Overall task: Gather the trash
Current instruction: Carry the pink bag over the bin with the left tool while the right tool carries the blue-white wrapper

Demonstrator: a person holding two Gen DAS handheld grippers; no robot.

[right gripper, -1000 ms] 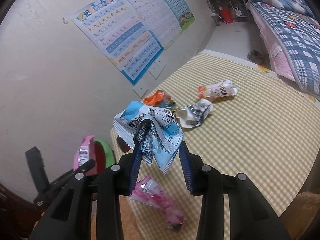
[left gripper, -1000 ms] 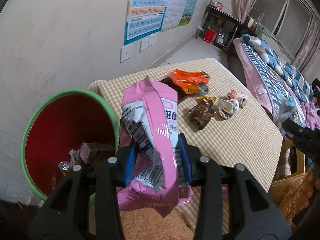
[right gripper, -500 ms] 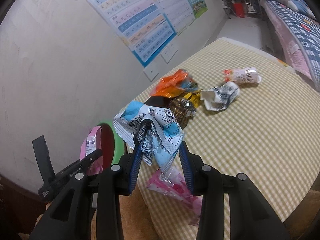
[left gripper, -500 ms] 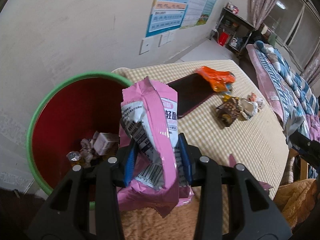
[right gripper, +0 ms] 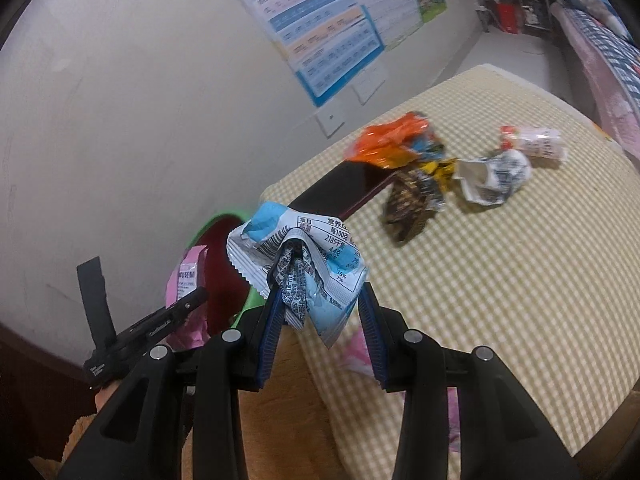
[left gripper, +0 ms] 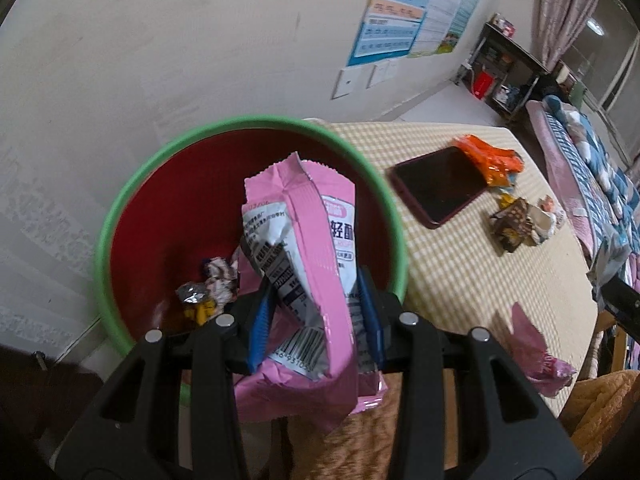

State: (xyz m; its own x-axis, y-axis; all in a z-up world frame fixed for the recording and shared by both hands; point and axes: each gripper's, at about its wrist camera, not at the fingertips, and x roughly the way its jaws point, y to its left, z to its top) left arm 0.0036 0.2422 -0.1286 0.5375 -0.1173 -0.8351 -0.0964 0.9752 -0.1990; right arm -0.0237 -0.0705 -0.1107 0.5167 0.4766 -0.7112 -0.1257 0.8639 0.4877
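Checked tablecloth (right gripper: 520,280) beside green-rimmed bin (left gripper: 120,208), posters (right gripper: 332,28) on wall.

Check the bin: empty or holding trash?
Holding trash: crumpled wrappers lie on the bottom of the red bin, mostly unfilled.

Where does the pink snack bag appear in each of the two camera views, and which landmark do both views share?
Left wrist view: the pink snack bag fills the lower centre, clamped in the left gripper, over the bin's opening.
Right wrist view: the same bag is small at the lower left, beside the right gripper's blue-white wrapper.
Shared landmark: the green-rimmed red bin.
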